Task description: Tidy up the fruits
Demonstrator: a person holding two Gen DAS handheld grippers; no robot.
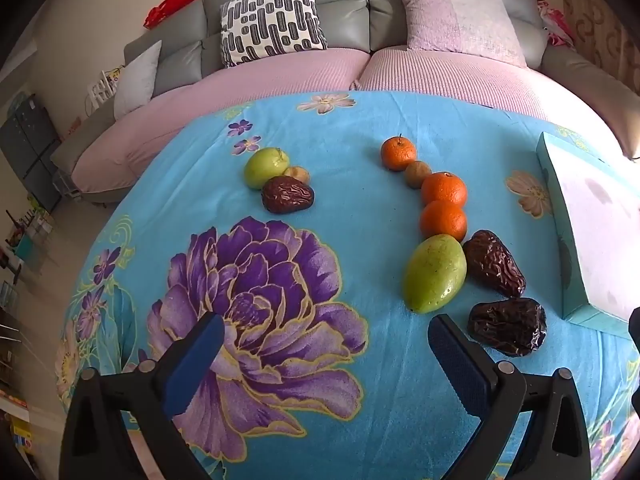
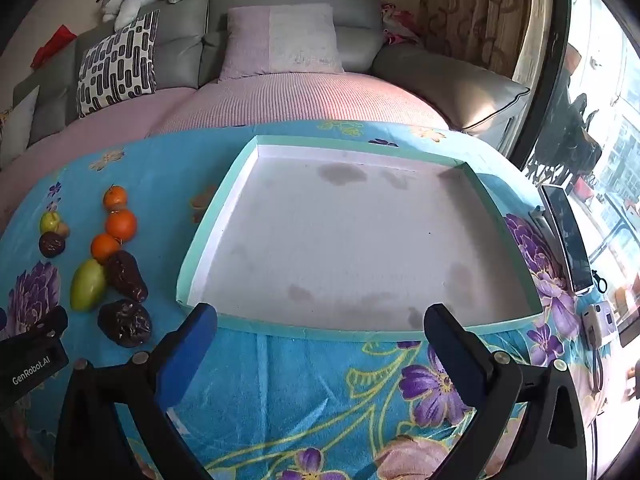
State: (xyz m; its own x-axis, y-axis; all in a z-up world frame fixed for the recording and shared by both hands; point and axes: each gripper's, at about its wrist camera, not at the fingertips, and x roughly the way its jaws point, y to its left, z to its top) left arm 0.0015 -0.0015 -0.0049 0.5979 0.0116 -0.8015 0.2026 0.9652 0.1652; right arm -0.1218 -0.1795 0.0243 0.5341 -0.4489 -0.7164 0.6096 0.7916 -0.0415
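Note:
Fruits lie on a blue flowered cloth (image 1: 352, 128). In the left wrist view a row runs from a tangerine (image 1: 398, 153) past a small brown fruit (image 1: 417, 174) and two more tangerines (image 1: 444, 189) to a green mango-like fruit (image 1: 434, 273). Two dark wrinkled dates (image 1: 494, 263) (image 1: 508, 326) lie beside it. Farther left sit a green apple (image 1: 266, 168), a small tan fruit (image 1: 297, 174) and another date (image 1: 287, 199). My left gripper (image 1: 326, 338) is open above the cloth, nothing between its fingers. My right gripper (image 2: 320, 330) is open at the near rim of a shallow teal tray (image 2: 400, 335).
The tray's white floor is stained and holds nothing. A grey sofa with a pink cover (image 2: 296, 96) and cushions stands behind the table. A phone (image 2: 568, 236) and small devices lie at the table's right edge by a window. The left gripper's body (image 2: 32, 352) shows at the right view's left edge.

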